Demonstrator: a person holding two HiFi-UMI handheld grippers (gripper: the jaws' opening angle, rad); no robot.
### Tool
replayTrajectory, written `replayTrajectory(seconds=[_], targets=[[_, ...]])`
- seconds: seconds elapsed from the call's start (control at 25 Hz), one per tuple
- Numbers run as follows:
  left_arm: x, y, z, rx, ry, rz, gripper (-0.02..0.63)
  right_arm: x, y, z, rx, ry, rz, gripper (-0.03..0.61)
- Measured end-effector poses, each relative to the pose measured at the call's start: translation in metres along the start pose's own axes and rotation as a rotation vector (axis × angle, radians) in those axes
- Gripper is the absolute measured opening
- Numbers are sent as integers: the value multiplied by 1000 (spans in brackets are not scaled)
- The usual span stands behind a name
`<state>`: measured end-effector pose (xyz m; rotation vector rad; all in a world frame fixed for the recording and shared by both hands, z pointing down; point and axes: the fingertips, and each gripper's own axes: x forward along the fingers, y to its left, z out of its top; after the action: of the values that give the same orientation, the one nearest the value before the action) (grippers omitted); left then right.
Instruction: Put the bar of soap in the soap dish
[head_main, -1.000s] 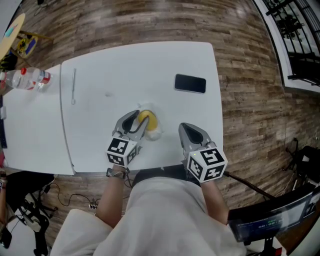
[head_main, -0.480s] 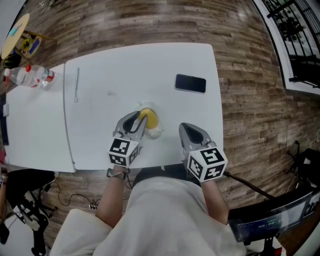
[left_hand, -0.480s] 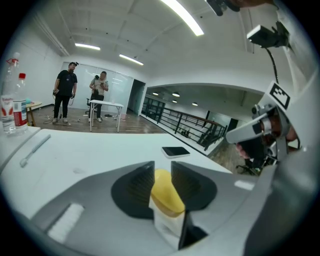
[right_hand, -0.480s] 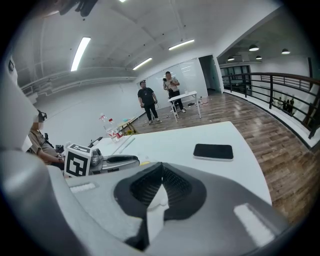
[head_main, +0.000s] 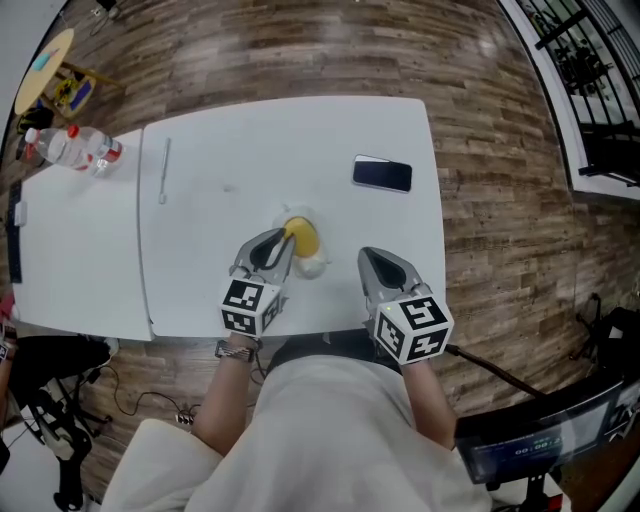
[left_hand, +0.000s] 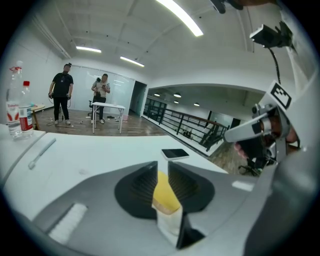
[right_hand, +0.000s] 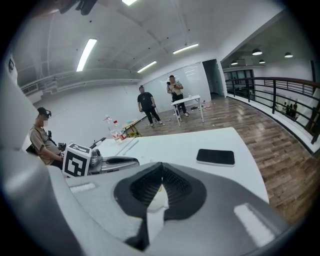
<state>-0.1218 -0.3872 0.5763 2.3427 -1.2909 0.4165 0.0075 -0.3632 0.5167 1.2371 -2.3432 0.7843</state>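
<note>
The yellow bar of soap (head_main: 302, 237) lies near the front middle of the white table (head_main: 250, 150). My left gripper (head_main: 287, 243) is at it. In the left gripper view the soap (left_hand: 162, 192) fills the narrow gap between the jaws, which are closing, and both pads touch its sides. A small white lump (head_main: 312, 265) lies against the soap's near side. A faint glossy rim (head_main: 284, 214) shows behind the soap; I cannot tell whether that is the soap dish. My right gripper (head_main: 372, 256) rests to the right, shut and holding nothing, with its jaw tips (right_hand: 160, 179) meeting.
A black phone (head_main: 382, 173) lies at the table's far right. A thin white stick (head_main: 164, 170) lies at the far left, beside the seam to a second table with a water bottle (head_main: 75, 148). People stand far off across the room.
The left gripper's jaws have drawn in from wide apart onto the soap. Both hands have stayed where they were. My head view has shifted slightly.
</note>
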Motion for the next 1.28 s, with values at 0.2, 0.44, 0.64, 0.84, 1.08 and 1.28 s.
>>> replayTrajectory(seconds=[0.2, 0.44, 0.64, 0.84, 1.08, 1.28], targets=[[-5, 2, 3, 1, -12, 19, 60, -1, 4, 4, -18, -11, 8, 3], [-10, 7, 6, -29, -24, 52, 9, -4, 8, 9, -35, -25, 11, 3], [-14, 4, 10, -28, -39, 55, 8, -6, 13, 9, -50, -29, 21, 3], [-21, 1, 15, -39, -61, 57, 9, -6, 18, 13, -68, -42, 29, 3], [-28, -5, 18, -25, -84, 46, 9, -6, 26, 18, -91, -63, 43, 3], [-36, -9, 27, -29, -105, 46, 9, -5, 35, 29, -118, -91, 62, 3]])
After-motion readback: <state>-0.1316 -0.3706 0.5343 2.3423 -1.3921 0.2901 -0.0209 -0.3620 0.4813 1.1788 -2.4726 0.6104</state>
